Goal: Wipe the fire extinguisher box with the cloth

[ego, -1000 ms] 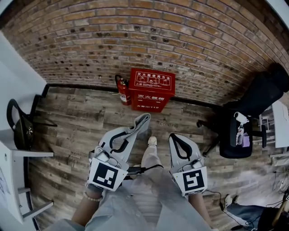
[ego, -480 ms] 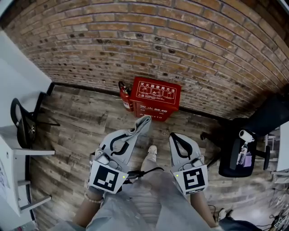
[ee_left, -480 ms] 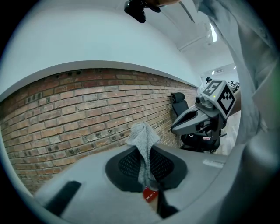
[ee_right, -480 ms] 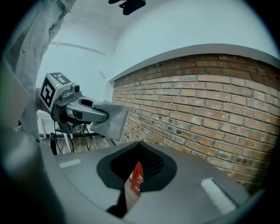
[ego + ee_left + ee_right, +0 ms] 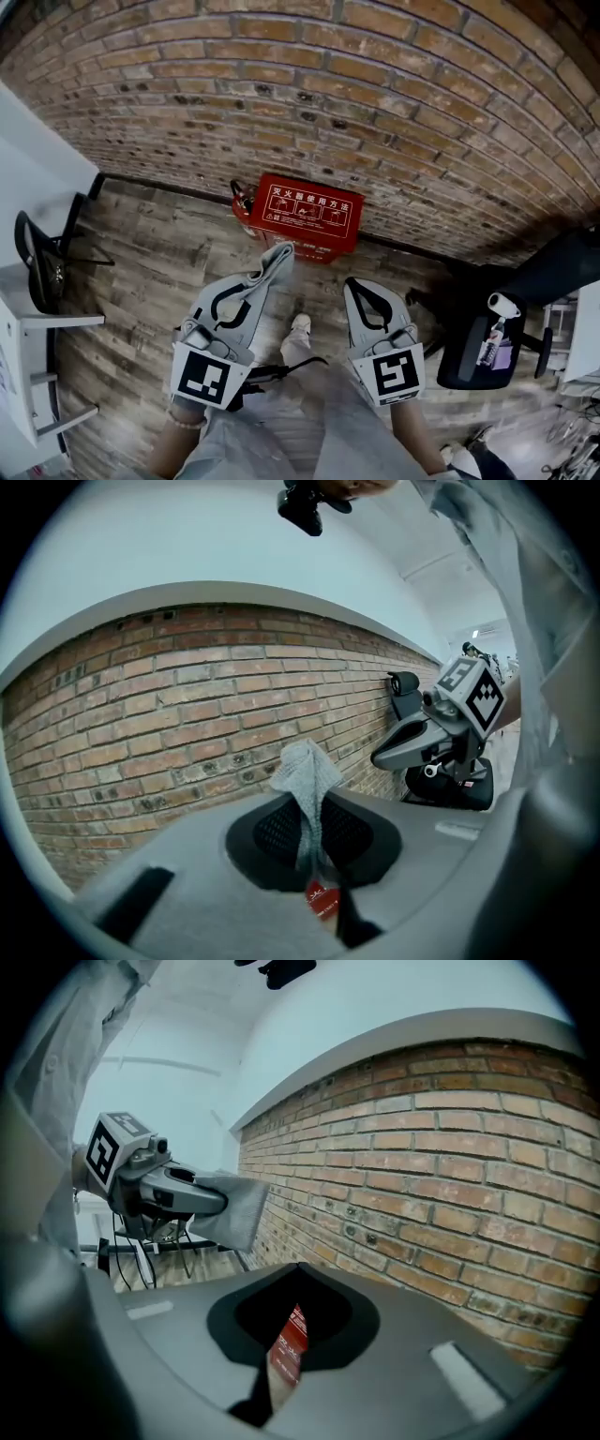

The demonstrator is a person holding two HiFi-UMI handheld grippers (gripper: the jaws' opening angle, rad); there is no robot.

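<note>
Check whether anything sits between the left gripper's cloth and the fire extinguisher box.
Nothing visible. Only bare wood floor lies between the cloth and the fire extinguisher box; the fire extinguisher stands off beside the box.

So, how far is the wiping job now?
Done: nothing yet; the fire extinguisher box stands apart from both grippers, by the brick wall. In hand: the left gripper is shut on the cloth; the right gripper is shut, empty. Left: reaching the box and wiping it.

Steep overhead; two low, toward wall [image 5: 375,94]
</note>
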